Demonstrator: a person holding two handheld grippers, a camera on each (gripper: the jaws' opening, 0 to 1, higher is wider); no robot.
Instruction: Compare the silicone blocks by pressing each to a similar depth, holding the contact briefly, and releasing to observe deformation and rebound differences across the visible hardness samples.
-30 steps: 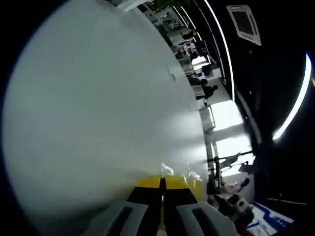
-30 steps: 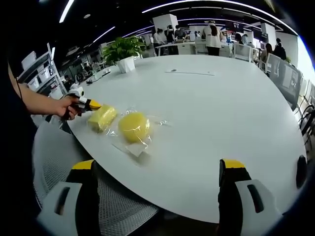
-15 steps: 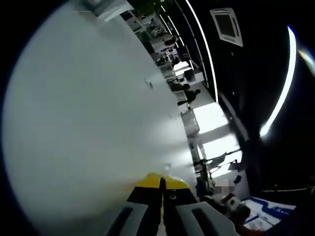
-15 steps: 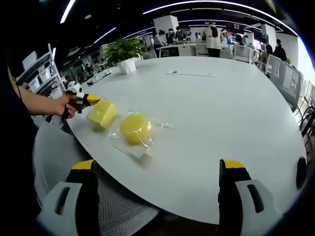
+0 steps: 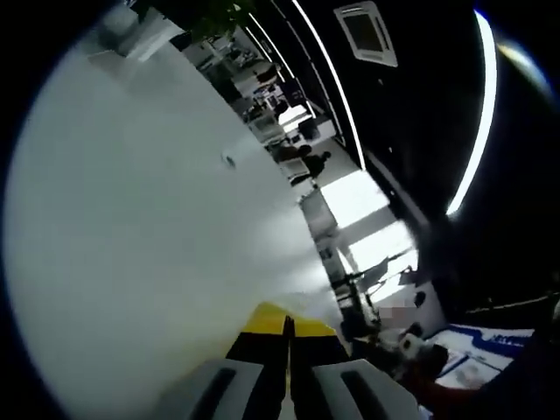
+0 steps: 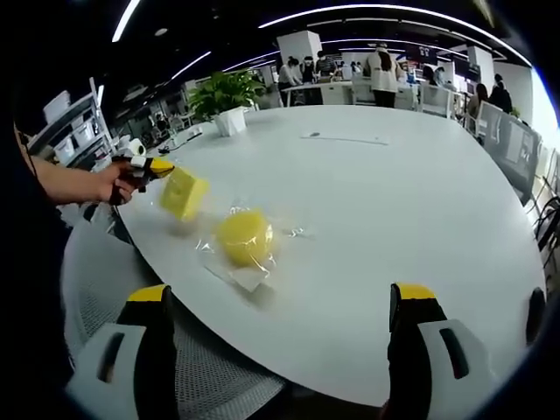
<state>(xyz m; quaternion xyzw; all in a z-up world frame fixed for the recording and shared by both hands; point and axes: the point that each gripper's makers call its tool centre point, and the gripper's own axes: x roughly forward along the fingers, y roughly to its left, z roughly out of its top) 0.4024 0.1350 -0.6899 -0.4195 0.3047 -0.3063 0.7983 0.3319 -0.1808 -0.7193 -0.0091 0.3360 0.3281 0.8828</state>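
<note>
Left gripper view: left tongs [image 5: 287, 337] pressed together, yellow tips meeting, above the tilted white bench [image 5: 131, 227].

Right gripper view: right tongs [image 6: 278, 324] spread wide, holding nothing, over the near bench [image 6: 411, 201] edge. Round yellow silicone block [image 6: 244, 238] in clear wrap lying on the bench. Square yellow silicone block [image 6: 185, 193] lifted off the surface, tilted, pinched at its corner by the left tongs [image 6: 160, 165] in a hand [image 6: 115, 184]. Potted plant [image 6: 224, 94] well behind.
</note>
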